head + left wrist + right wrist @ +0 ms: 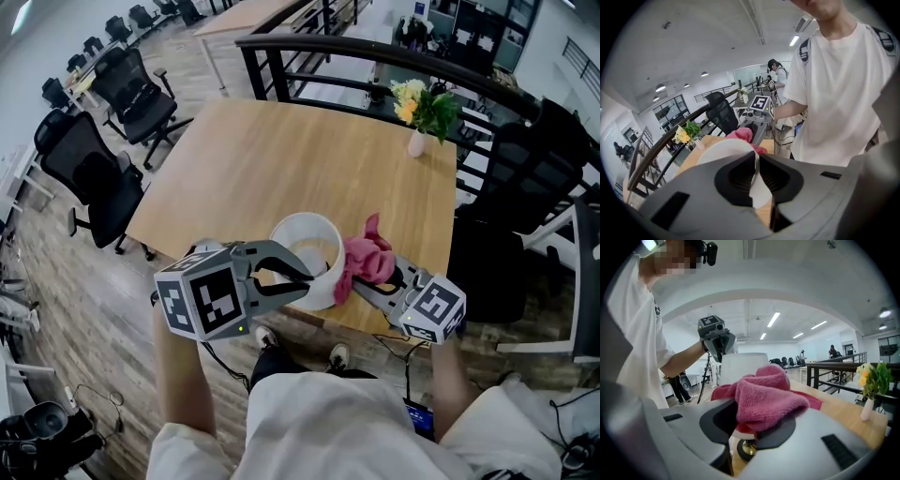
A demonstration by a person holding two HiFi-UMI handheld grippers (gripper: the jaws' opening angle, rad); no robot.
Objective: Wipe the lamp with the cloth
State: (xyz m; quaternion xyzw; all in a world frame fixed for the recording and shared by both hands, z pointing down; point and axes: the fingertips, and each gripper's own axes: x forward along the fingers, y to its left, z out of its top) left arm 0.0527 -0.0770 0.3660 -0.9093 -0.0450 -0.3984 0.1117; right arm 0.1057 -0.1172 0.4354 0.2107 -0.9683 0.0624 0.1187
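Observation:
A white lamp shade (302,246) stands near the front edge of the wooden table (281,159). My left gripper (314,277) is shut on the shade's thin rim; in the left gripper view the pads pinch the white wall (756,169). A pink cloth (368,259) is bunched in my right gripper (373,279), which is shut on it and holds it against the right side of the shade. In the right gripper view the cloth (765,398) fills the jaws, with the shade (743,365) behind it and the lamp's brass base (747,449) below.
A small vase of yellow flowers (422,114) stands at the table's far right. Black office chairs (94,173) stand on the left, another black chair (530,178) on the right, and a black railing (375,52) runs behind the table.

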